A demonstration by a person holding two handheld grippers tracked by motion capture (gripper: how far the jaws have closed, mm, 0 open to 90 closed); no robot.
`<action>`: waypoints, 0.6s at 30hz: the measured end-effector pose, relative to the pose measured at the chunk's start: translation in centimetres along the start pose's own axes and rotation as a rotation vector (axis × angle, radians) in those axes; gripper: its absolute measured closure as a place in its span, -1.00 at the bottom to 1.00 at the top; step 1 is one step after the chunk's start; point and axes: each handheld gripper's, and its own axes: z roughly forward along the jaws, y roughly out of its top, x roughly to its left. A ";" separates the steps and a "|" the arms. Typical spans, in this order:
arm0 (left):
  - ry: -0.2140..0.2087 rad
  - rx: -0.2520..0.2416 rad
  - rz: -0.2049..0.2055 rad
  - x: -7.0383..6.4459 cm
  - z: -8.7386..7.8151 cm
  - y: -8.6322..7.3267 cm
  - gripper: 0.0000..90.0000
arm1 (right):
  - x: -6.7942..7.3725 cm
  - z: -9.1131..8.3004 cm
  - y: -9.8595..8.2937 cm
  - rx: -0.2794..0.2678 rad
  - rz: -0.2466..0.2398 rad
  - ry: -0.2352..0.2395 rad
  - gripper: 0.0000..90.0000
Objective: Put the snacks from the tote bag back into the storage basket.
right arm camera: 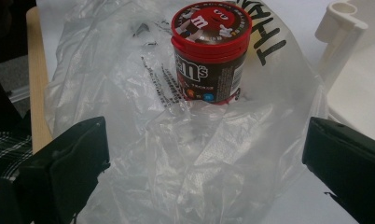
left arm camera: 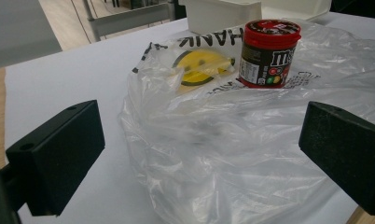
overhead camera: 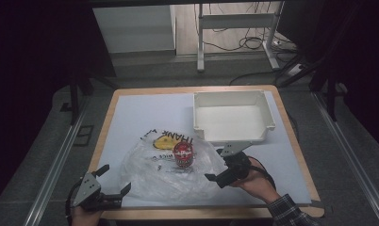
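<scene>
High view looks down; both tool views, close from opposite sides, share the candy tub [left arm camera: 268, 53].

The high view is dim and dark at both sides; light falls mostly on the white sheet covering the wooden table [overhead camera: 131, 117] and the pale floor beyond. The crumpled clear plastic bag [overhead camera: 173, 174] catches soft glare across its folds. In both gripper views the near black jaws are blurred and out of focus, while the red-lidded brown candy tub [right arm camera: 209, 51] stands fairly sharp, its print readable. Shadows are faint and soft-edged.
</scene>
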 end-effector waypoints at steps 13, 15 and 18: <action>0.000 -0.002 0.000 0.0 0.0 0.0 -1.00 | -0.4 1.3 0.7 0.048 0.023 -0.007 -0.98; 0.000 -0.002 -0.001 0.0 0.0 0.0 -1.00 | -0.5 1.6 0.8 0.054 0.016 -0.004 -0.98; 0.000 -0.003 0.000 0.0 0.0 0.0 -1.00 | -0.4 2.0 1.2 0.050 -0.002 0.011 -0.98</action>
